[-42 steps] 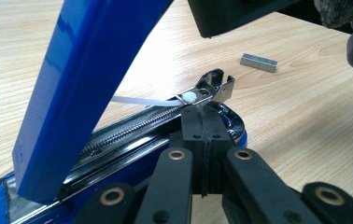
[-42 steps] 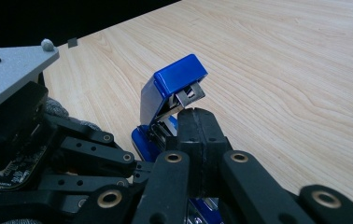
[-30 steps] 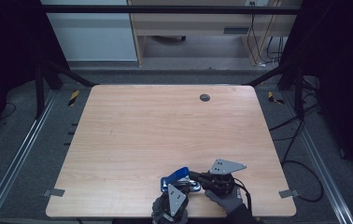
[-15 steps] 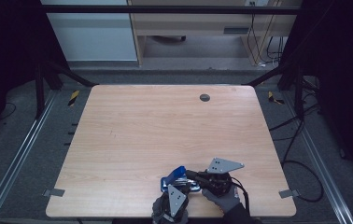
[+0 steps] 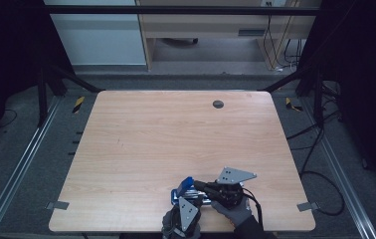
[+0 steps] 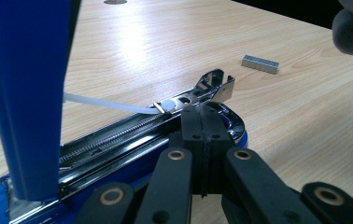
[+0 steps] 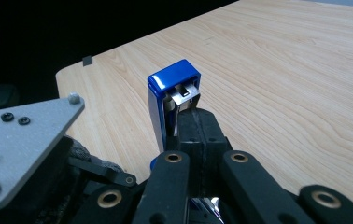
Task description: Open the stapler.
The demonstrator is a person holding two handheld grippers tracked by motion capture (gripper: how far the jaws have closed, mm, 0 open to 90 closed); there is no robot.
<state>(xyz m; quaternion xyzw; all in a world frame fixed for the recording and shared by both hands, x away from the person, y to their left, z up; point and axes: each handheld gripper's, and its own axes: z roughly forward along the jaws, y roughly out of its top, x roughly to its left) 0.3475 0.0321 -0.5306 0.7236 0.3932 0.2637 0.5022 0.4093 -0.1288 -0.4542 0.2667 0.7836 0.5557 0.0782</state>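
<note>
Now, from the high view, the blue stapler (image 5: 188, 191) lies opened near the surface's (image 5: 176, 139) front edge, with wide bare wood beyond it; the left claw (image 5: 186, 209) and right claw (image 5: 211, 191) crowd it. Over to the left gripper view: its chrome magazine runs long, away from the camera, tip at far right, lid raised upright; the left claw (image 6: 201, 140) is pressed shut against the rail, and a staple strip (image 6: 260, 64) lies well apart. Right gripper view: the right claw (image 7: 198, 140) is closed too, its tips at the upright lid.
</note>
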